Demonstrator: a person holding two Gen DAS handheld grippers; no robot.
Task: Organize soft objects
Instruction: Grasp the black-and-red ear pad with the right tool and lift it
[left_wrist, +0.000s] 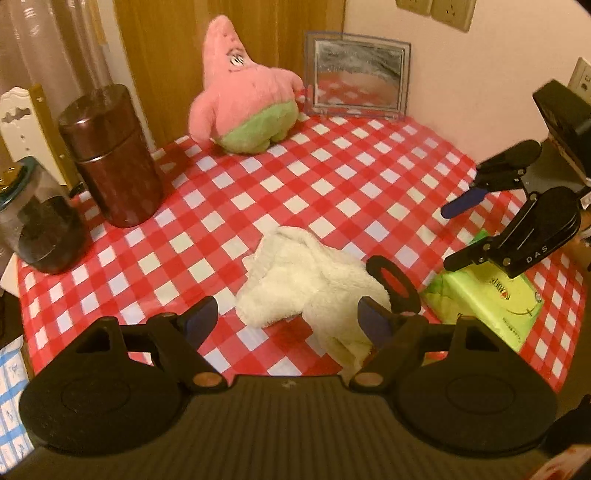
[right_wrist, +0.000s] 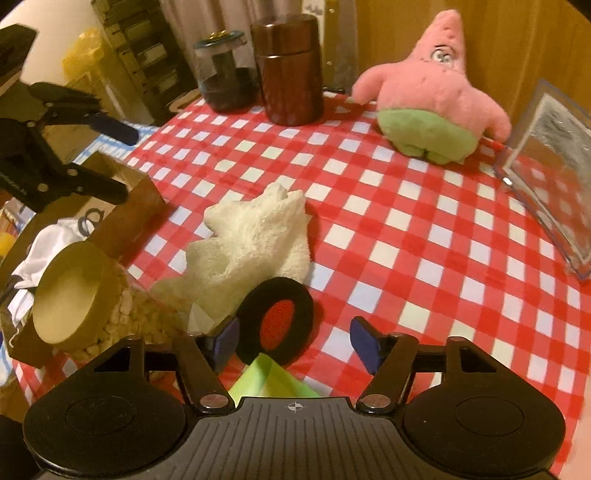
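Note:
A crumpled white towel (left_wrist: 306, 284) (right_wrist: 251, 240) lies mid-table on the red checked cloth (left_wrist: 332, 177). My left gripper (left_wrist: 288, 319) hovers open over the towel's near edge, nothing pinched. A black ring pad with a red centre (right_wrist: 275, 321) (left_wrist: 393, 284) rests beside the towel. It sits between the fingers of my open right gripper (right_wrist: 295, 341) (left_wrist: 456, 232), close to the left pad (right_wrist: 225, 339) and apart from the right one. A green tissue pack (left_wrist: 491, 302) (right_wrist: 266, 380) lies under the right gripper. A pink star plush (left_wrist: 243, 96) (right_wrist: 432, 99) sits at the back.
A clear picture frame (left_wrist: 356, 75) (right_wrist: 554, 173) leans on the wall beside the plush. A brown canister (left_wrist: 114, 158) (right_wrist: 291, 70) and a glass jar (left_wrist: 37, 221) (right_wrist: 225, 74) stand at the far side. A wood-lidded jar of pale bits (right_wrist: 74, 295) sits at the table edge.

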